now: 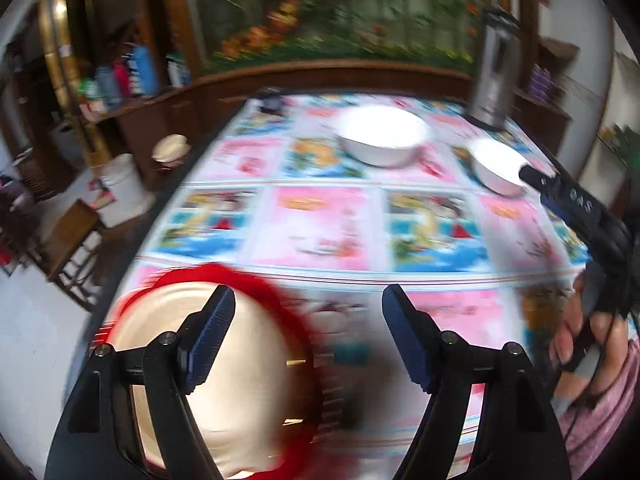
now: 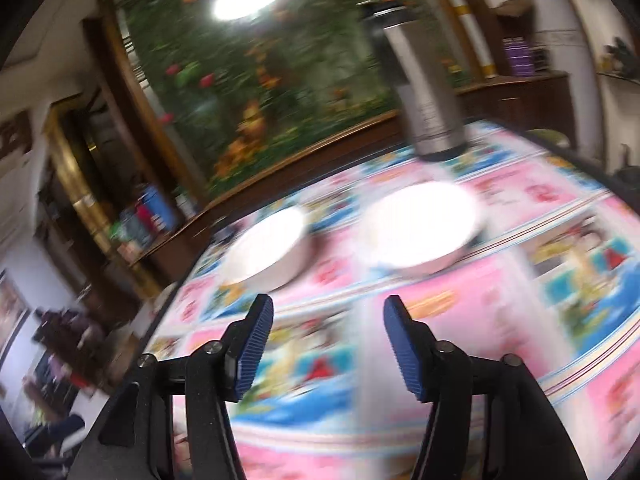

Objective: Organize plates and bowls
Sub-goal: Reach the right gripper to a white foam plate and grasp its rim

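Left wrist view. Left gripper (image 1: pixel 308 300): lower centre, jaws spread, nothing between them. Red-rimmed plate (image 1: pixel 256 368): lower left, cream centre, lying on the worktop (image 1: pixel 320 232) partly behind the gripper's left finger. Large white bowl (image 1: pixel 380 138): upper centre, on the patterned cloth. Smaller white bowl (image 1: pixel 496 168): right of it, apart. Right gripper (image 1: pixel 532 174): enters from the right edge, its tip just before the smaller bowl; spread cannot be told here. Steel flask (image 1: pixel 492 76): upper right, upright behind the bowls.

Right wrist view, blurred. Right gripper (image 2: pixel 328 310): lower centre, jaws spread, empty. Two white bowls: one at centre left (image 2: pixel 268 248), one at centre right (image 2: pixel 420 232), side by side, apart. Steel flask (image 2: pixel 428 80): upper right, behind the right-hand bowl.
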Motion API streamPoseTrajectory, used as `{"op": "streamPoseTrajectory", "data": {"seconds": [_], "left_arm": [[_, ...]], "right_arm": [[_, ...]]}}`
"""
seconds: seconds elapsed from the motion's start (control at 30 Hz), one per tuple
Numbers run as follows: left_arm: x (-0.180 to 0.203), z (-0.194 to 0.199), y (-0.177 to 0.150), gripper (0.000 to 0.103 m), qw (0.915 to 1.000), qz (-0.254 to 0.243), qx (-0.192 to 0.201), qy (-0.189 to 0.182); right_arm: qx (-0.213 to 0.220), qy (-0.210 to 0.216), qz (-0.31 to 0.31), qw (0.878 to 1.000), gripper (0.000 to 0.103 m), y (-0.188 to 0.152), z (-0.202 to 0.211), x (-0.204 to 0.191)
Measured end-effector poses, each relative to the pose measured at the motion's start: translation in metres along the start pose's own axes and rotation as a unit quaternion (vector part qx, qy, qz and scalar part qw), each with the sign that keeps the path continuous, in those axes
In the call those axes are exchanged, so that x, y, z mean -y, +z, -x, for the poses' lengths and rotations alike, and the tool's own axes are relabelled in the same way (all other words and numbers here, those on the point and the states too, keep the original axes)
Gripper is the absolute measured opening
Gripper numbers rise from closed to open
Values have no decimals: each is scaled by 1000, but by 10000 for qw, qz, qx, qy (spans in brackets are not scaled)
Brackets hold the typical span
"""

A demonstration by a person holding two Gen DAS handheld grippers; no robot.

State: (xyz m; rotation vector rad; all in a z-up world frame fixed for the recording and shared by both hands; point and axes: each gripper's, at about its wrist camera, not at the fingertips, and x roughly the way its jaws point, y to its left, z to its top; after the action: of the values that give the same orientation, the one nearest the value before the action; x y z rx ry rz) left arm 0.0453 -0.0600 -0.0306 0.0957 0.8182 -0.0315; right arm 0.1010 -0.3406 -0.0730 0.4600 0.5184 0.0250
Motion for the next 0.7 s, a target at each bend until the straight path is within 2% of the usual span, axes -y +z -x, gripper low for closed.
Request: {"op": "streamPoseTrajectory", "data": {"seconds": [0.13, 0.33, 0.53, 0.7], "left_arm": [[46, -22, 12, 76, 9993, -185, -285, -122], [98, -52, 29, 76, 9973, -244, -640, -282], [135, -76, 76, 76, 9979, -48, -589, -275], [152, -99, 114, 76, 9989, 114, -446, -106]], "right_arm": [[-44, -347, -440, 9984, 63, 24, -6, 57], [-59, -488, -1347, 9897, 64, 42, -6, 122], [-47, -408, -1693, 9847, 64, 49, -9, 145], [-82, -82, -1789, 9838, 64, 55, -21, 150]]}}
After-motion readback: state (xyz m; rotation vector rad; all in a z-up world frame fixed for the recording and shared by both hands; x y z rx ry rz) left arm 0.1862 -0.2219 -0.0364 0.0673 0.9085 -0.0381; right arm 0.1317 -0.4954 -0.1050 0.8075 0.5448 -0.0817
